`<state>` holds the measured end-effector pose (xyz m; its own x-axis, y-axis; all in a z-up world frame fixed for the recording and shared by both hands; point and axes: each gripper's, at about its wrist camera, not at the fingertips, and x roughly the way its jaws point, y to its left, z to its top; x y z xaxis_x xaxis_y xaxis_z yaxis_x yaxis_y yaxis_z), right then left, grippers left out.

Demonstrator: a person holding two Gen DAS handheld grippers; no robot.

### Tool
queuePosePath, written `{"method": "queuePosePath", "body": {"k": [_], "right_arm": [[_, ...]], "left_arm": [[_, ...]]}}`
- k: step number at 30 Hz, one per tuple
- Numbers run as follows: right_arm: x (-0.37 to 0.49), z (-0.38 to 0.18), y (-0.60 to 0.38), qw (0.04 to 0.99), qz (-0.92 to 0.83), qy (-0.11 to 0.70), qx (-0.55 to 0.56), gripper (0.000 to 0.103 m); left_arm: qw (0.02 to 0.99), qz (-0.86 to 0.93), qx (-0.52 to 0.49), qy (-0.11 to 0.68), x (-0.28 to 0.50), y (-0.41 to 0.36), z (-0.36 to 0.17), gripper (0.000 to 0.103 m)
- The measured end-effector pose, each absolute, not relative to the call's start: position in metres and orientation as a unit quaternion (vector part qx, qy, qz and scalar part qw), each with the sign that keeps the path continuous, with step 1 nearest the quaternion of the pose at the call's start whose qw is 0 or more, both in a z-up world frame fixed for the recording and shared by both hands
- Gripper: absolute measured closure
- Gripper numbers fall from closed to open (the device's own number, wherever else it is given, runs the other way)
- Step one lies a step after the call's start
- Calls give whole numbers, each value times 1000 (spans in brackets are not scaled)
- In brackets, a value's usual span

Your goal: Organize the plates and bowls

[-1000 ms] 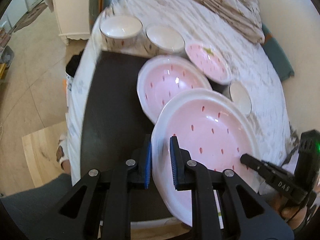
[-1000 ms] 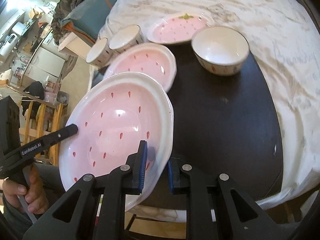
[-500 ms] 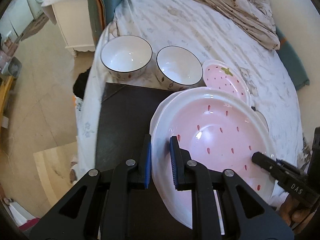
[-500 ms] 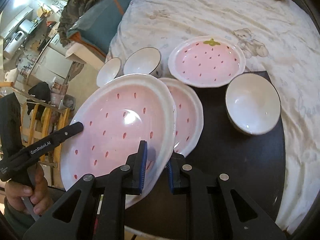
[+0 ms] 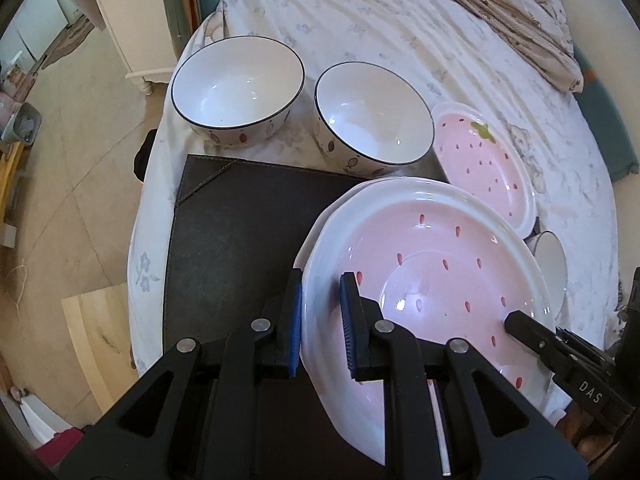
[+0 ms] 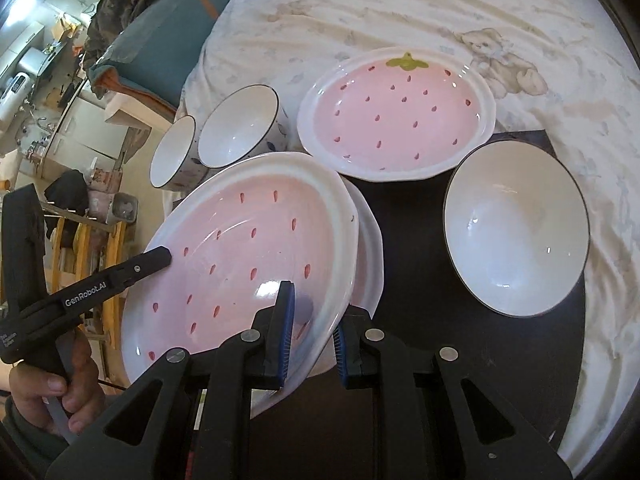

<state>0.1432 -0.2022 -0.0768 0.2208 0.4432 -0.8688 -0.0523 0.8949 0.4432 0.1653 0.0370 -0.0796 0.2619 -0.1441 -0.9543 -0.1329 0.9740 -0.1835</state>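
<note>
A large pink strawberry plate (image 5: 432, 272) (image 6: 248, 248) is held by both grippers. My left gripper (image 5: 320, 320) is shut on its left rim; my right gripper (image 6: 312, 332) is shut on its right rim. It sits directly over a second pink plate (image 6: 370, 256), whose edge peeks out beneath (image 5: 320, 216). I cannot tell whether they touch. A third strawberry plate (image 6: 396, 116) (image 5: 484, 160) lies behind. Two white bowls (image 5: 240, 84) (image 5: 372, 112) stand on the sheet; a third bowl (image 6: 516, 228) stands on the dark mat (image 5: 232, 232).
The dark mat (image 6: 480, 344) lies on a bed with a white printed sheet (image 6: 400, 8). A rumpled blanket (image 5: 500, 8) lies at the far end. A white cabinet (image 5: 132, 28) and floor (image 5: 60, 160) are to the left.
Both grippers carried the large plate forward and down over the second pink plate, which is now almost wholly covered. The bowls and rear plate look nearer.
</note>
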Motion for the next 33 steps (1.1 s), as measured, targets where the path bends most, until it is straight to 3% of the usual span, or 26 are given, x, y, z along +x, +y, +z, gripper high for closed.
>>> {"method": "queuePosePath", "body": {"k": [24, 33], "right_arm": [[161, -121, -206, 739, 146, 628, 195, 83], [160, -131, -203, 730, 136, 641, 195, 82]], "left_arm": [[772, 2, -97, 628, 176, 35, -106, 88], [783, 5, -41, 621, 172, 23, -108, 88]]}}
